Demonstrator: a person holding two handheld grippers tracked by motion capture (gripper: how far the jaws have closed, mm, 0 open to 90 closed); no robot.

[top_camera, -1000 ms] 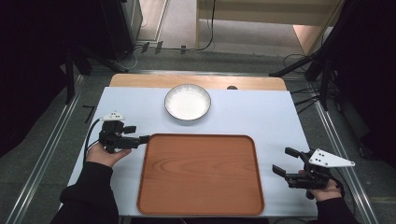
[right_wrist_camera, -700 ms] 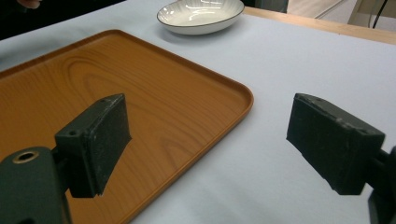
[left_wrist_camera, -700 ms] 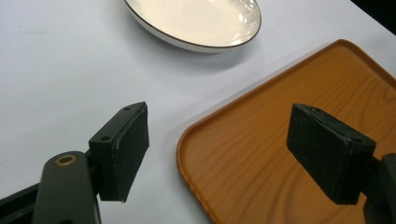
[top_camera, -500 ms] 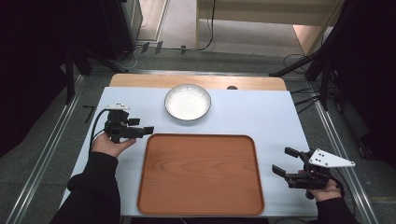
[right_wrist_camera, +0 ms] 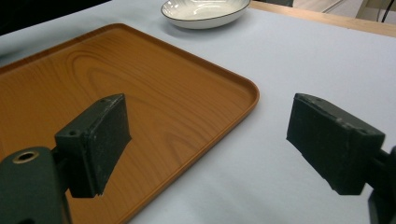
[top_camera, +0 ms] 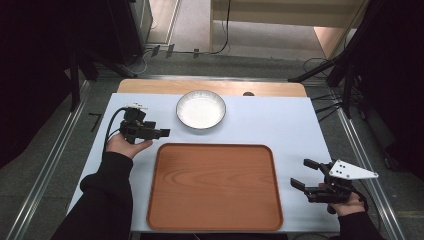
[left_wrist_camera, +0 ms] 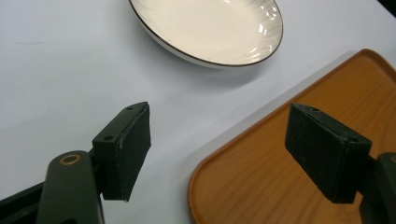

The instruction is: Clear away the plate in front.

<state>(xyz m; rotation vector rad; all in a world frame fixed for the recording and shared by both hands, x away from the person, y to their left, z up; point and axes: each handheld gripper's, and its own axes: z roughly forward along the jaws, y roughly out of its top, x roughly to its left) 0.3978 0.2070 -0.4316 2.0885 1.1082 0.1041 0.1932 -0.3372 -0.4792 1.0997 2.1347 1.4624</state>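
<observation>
Reach step, judging by pose: left gripper (top_camera: pixel 161 133) hovering w/ jaws spread wide, nothing between them, aimed at bowl (top_camera: pixel 201 109). Near it but not touching. Bowl empty, white w/ dark rim, upright on the table (top_camera: pixel 280 130) just beyond far edge of tray (top_camera: pixel 215 186), toward its left half. In left gripper view, bowl (left_wrist_camera: pixel 210 28) ahead between the jaws, tray corner (left_wrist_camera: pixel 299 158) under the right-hand one.

Right gripper (top_camera: pixel 305 176) also wide open, holding nothing, low beside tray's right edge, well apart from bowl.

Next move prob calls for: closing gap to bowl's near rim, one jaw over the lip & one under, then pinching. Rim thin, wall sloped, glazed, so likely slippery; needs a level lift to carry onto tray.

Surface: pale blue-white sheet over table, wood strip showing at far edge. Tray wood-grain, bare. Room dim; cables (top_camera: pixel 225 30) on floor behind, stand legs (top_camera: pixel 325 75) at right, metal rails along both sides.
</observation>
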